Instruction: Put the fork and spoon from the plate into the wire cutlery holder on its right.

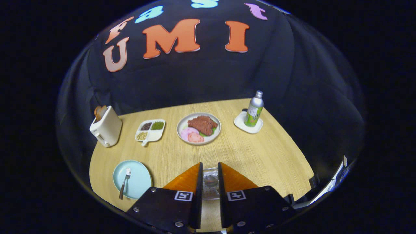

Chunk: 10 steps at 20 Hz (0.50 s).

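— What lies on the pale wood table (260, 156)?

— A fork (124, 182) on a blue plate (138, 182), left of the tongs (210, 172), against the booth's black cloth wall.

— And the tongs?

— Pressed nearly together over a mesh cutlery holder (210, 190), the spoon (211, 178) between them; whether they pinch it, I cannot tell.

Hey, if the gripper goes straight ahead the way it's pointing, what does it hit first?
Probably the wire cutlery holder with a metal spoon in it, seen between the fingers of the gripper; depth is unclear. Beyond lies bare wooden table, then the round plate of meat.
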### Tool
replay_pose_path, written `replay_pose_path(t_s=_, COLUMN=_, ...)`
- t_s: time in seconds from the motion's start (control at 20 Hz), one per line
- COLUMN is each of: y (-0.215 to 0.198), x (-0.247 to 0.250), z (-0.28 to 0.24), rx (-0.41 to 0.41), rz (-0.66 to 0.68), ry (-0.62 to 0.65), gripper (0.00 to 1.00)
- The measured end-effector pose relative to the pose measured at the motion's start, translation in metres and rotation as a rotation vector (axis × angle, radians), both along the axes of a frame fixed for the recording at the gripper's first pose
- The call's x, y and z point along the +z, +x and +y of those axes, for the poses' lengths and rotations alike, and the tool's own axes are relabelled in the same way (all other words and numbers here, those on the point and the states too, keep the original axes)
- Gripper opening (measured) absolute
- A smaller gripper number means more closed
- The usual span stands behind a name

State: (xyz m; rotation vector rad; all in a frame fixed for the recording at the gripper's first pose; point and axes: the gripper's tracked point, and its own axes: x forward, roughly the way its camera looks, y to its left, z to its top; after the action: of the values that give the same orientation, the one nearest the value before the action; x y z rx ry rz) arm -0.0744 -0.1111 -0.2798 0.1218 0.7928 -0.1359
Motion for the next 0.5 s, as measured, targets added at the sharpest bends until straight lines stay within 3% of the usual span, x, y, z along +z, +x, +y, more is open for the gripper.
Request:
replay_pose_path(t_s=0.05, y=0.007, x=0.013, z=-0.001, rx=-0.002, rz=-0.06, ry=-0.019, gripper=0.31)
replay_pose_path(t_s=0.1, y=0.016, x=0.027, z=-0.002, rx=-0.003, rz=-0.118, ry=-0.038, gripper=0.46)
replay_pose_path(t_s=0.3, y=0.04, x=0.074, z=0.006, rx=-0.003, rz=-0.332, ry=-0.089, gripper=0.75)
replay_pose_path(t_s=0.5, y=0.053, x=0.119, z=0.031, rx=0.03, rz=-0.522, ry=-0.057, gripper=0.85)
